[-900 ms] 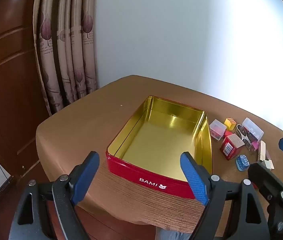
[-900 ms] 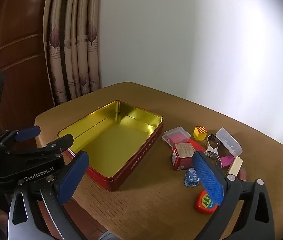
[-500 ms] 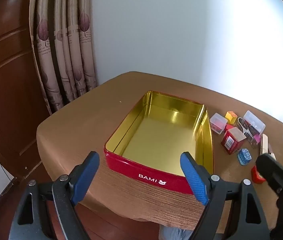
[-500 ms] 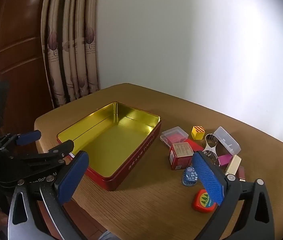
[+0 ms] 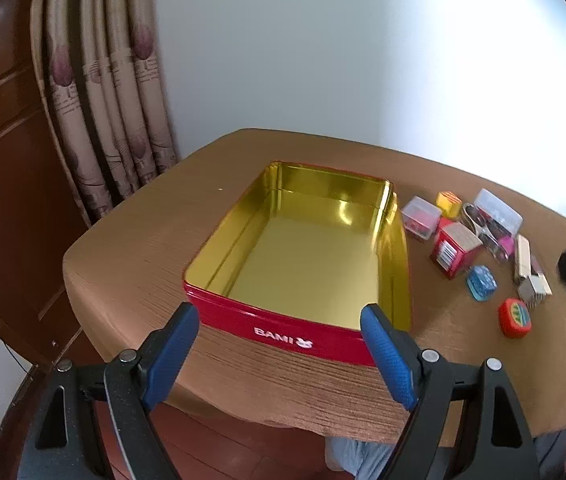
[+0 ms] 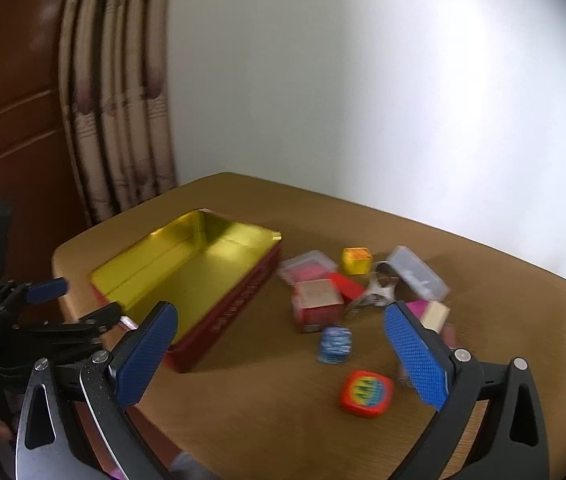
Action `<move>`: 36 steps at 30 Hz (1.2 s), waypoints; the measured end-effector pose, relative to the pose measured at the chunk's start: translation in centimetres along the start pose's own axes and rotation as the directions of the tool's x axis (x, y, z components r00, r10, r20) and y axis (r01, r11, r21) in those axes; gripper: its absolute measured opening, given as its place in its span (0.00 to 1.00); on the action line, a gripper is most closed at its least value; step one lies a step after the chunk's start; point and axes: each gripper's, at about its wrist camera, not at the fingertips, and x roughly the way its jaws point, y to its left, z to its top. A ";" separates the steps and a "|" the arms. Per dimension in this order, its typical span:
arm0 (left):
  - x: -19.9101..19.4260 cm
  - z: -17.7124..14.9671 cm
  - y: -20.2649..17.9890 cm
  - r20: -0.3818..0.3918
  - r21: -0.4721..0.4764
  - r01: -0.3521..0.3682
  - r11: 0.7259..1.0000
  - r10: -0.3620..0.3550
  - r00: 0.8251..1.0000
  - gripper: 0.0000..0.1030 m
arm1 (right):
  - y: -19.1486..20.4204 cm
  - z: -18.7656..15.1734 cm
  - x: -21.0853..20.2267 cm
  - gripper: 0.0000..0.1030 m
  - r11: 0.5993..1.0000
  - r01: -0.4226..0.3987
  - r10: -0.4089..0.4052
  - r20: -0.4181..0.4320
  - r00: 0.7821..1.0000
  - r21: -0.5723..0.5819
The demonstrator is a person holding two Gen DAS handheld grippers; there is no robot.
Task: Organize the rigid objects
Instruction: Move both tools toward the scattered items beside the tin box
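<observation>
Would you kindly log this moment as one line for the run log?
left hand-held gripper: open, before tin | right hand-held gripper: open, above small items | tin: nothing inside

Tin (image 5: pixel 307 272) on table (image 5: pixel 131 248), small objects (image 5: pixel 479 248) clustered to its right

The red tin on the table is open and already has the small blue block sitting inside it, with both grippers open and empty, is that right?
Not quite. The red tin is open but holds nothing; the left wrist view shows its bare gold floor. The small blue block lies on the table outside the tin, beside the other small items. The left gripper and right gripper are indeed open and empty.
</observation>
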 end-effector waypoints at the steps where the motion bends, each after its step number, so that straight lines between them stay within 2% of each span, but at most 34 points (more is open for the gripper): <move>1: 0.0 -0.1 -0.3 0.000 0.009 0.003 1.000 -0.003 1.000 0.83 | -1.2 -0.1 -0.2 1.00 1.000 0.016 -0.016 0.000 1.000 0.016; 6: -0.1 -0.6 -2.3 -0.024 0.072 0.027 0.997 -0.025 0.999 0.83 | -6.3 -1.1 -0.5 1.00 0.990 0.099 -0.098 -0.023 0.995 0.097; 11: -0.5 -1.3 -5.3 -0.041 0.153 0.055 0.987 -0.049 0.998 0.83 | -12.1 -2.8 -0.1 1.00 0.966 0.198 -0.189 -0.067 0.980 0.167; 17: -0.4 -1.9 -8.4 -0.085 0.190 0.109 0.976 -0.094 0.992 0.83 | -18.2 -5.0 0.4 1.00 0.927 0.298 -0.277 -0.121 0.953 0.225; 23: 0.4 -2.1 -11.6 -0.142 0.220 0.163 0.962 -0.134 0.981 0.83 | -21.7 -6.7 0.9 1.00 0.900 0.378 -0.349 -0.158 0.924 0.219; 29: 1.4 -1.8 -15.6 -0.198 0.274 0.247 0.930 -0.196 0.960 0.83 | -23.5 -8.0 0.6 1.00 0.889 0.400 -0.364 -0.184 0.913 0.223; 32: 2.5 -1.5 -17.7 -0.256 0.277 0.303 0.912 -0.234 0.938 0.83 | -24.2 -8.8 1.1 1.00 0.888 0.403 -0.361 -0.206 0.909 0.220; 34: 3.2 -1.4 -18.7 -0.285 0.268 0.320 0.909 -0.242 0.927 0.83 | -24.7 -9.3 1.5 1.00 0.888 0.399 -0.352 -0.220 0.910 0.227; 36: 4.1 -1.3 -19.7 -0.322 0.242 0.349 0.905 -0.265 0.909 0.83 | -25.1 -9.5 1.7 1.00 0.888 0.391 -0.341 -0.227 0.912 0.241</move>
